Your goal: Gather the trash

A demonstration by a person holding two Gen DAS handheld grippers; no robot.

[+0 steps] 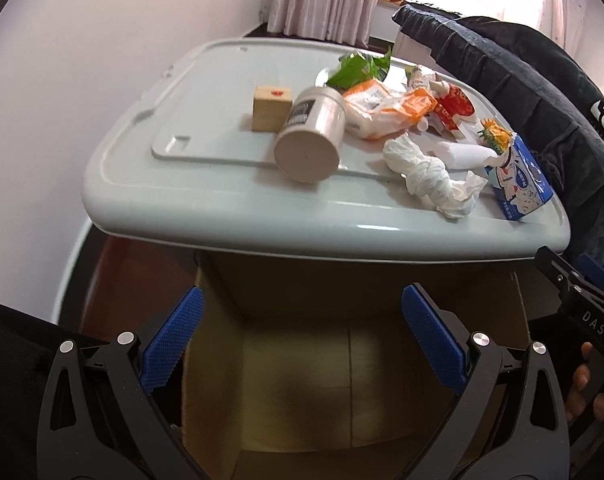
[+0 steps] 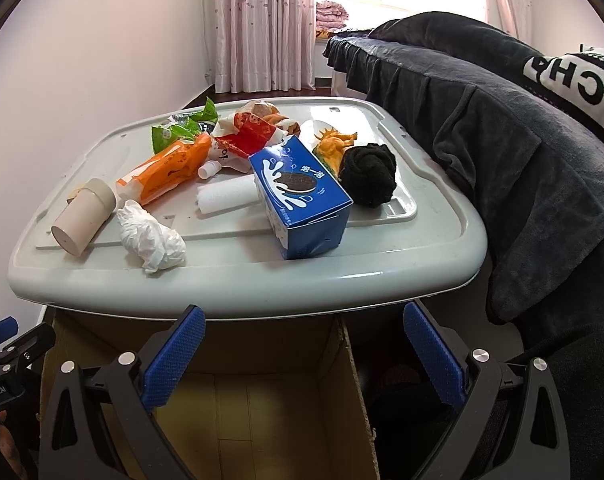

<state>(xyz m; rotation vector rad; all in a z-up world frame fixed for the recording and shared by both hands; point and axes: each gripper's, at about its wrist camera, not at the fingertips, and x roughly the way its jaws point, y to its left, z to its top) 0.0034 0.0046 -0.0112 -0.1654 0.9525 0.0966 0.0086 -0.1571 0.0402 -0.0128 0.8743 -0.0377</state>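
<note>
At the bottom of both frames the left gripper (image 1: 302, 332) and the right gripper (image 2: 304, 350) hang with fingers wide apart and hold nothing, above an open cardboard box (image 1: 302, 380). Higher, in the middle, the trash lies on a grey plastic lid (image 2: 238, 280): a crumpled white tissue (image 2: 150, 240), a beige jar (image 2: 84, 216) on its side, a blue cookie box (image 2: 302, 200), an orange wrapper (image 2: 166, 168). Behind, a pink curtain (image 2: 262, 24).

Trash (image 2: 150, 240) on lid (image 2: 238, 280), above box (image 2: 262, 408)
</note>
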